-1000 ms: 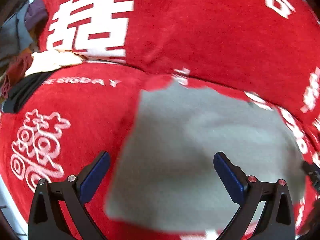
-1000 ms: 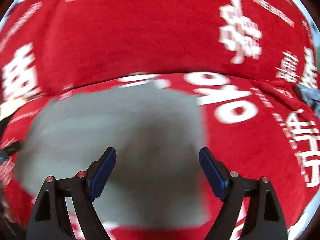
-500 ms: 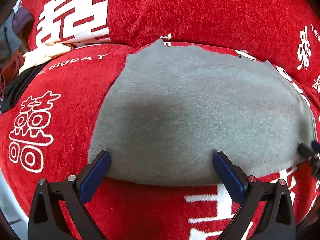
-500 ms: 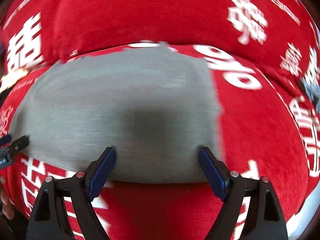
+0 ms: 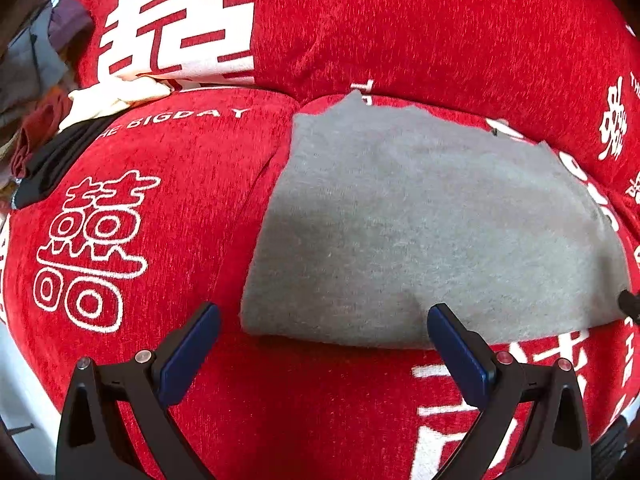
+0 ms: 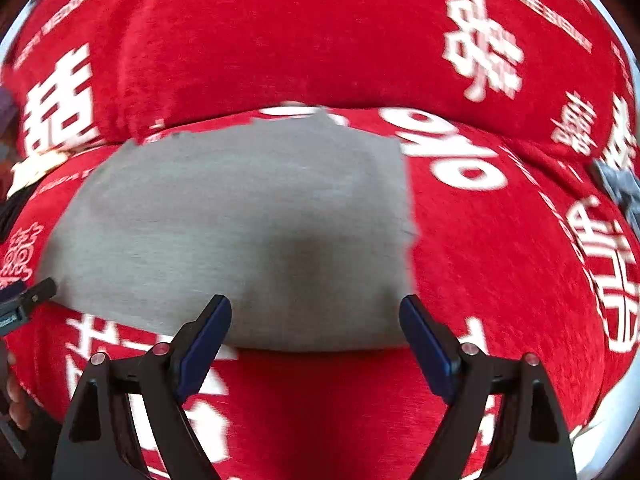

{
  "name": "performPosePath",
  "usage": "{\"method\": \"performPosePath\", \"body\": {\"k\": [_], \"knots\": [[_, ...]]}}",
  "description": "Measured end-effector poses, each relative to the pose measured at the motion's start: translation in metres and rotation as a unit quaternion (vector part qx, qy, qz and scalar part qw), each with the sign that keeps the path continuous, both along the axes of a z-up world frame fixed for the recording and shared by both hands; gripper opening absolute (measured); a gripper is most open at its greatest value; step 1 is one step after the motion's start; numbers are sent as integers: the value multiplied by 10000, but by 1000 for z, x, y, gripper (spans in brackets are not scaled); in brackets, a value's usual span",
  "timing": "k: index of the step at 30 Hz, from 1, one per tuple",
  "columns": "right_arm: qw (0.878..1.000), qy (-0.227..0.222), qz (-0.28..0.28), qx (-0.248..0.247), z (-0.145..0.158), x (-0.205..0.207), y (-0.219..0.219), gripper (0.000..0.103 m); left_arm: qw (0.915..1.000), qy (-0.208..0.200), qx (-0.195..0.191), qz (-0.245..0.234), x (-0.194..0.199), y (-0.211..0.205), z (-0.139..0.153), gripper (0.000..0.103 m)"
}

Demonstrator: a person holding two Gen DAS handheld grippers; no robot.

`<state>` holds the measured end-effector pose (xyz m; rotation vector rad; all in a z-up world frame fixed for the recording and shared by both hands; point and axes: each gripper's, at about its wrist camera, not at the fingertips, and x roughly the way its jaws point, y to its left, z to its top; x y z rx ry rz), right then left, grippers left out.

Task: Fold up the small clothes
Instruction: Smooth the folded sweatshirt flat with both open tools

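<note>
The flat grey knit cloth (image 5: 420,232) lay spread on the red plush sofa cover with white lettering (image 5: 168,200), apparently folded at its near edge, though further folds looked due. The left tongs (image 5: 324,344) and right tongs (image 6: 316,332) gaped wide, holding nothing, poised at that edge. Bare cover lay nearer; a heap of other clothes (image 5: 52,120) sat far left.

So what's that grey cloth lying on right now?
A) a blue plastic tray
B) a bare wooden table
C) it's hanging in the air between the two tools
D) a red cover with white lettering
D: the grey cloth lies flat on the red cover printed with white characters, and both the left tool and the right tool are open at its near edge, gripping nothing.
</note>
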<state>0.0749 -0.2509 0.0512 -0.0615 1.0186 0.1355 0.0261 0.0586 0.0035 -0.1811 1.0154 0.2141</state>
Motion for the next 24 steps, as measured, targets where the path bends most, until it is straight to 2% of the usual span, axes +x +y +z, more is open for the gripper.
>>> {"method": "performPosePath", "body": {"k": [5,8,10,12,15,18,20,24], "knots": [[9989,109,442,-139,-9,2,44,89,9998,-77,27,-165,7,-12,9,103],[9979,282,559,-191,-23,4,55,89,9996,-3,81,-284,15,-19,4,103],[9976,385,536,-213,-34,8,53,89,9994,173,85,-280,21,-19,-8,103],[9982,305,515,-100,-35,8,45,89,9992,257,56,-285,23,-15,-17,103],[9988,313,349,-160,-33,12,29,89,9991,213,-8,-362,21,-12,-17,103],[9995,291,-60,-135,-25,14,5,89,9995,238,8,-188,18,-6,-6,103],[9997,180,-154,-3,-17,18,-3,89,9995,35,-268,-142,19,-4,6,103],[9999,119,-2,64,-11,42,17,89,9988,-60,-374,-309,54,-22,22,103]]}}
